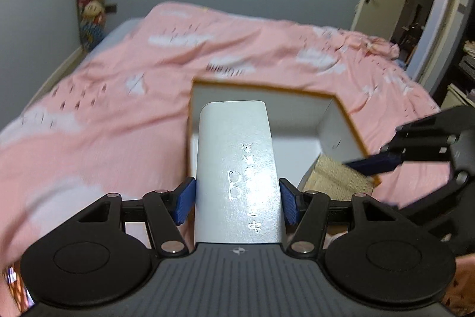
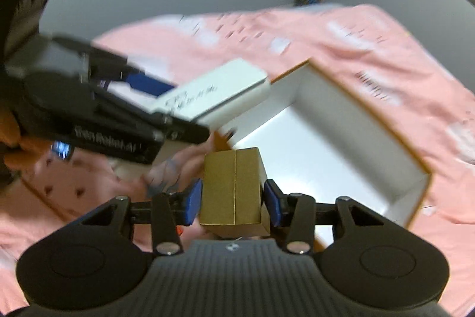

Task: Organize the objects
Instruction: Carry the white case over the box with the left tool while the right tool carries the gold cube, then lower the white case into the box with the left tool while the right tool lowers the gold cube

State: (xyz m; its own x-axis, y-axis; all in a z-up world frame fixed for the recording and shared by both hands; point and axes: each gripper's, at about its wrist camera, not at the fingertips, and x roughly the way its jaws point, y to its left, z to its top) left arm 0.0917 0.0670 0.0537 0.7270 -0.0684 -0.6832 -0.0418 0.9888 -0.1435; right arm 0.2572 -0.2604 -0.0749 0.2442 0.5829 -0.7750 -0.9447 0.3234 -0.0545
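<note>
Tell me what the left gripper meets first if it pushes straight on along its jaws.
Probably the open box on the bed: the white case in the left gripper already points into it, though depth is unclear.

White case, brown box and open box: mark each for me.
White case (image 1: pixel 237 177), left wrist view, its top face.
Brown box (image 2: pixel 233 189), right wrist view, its top face.
Open box (image 2: pixel 350 121), right wrist view, its inner side wall.
</note>
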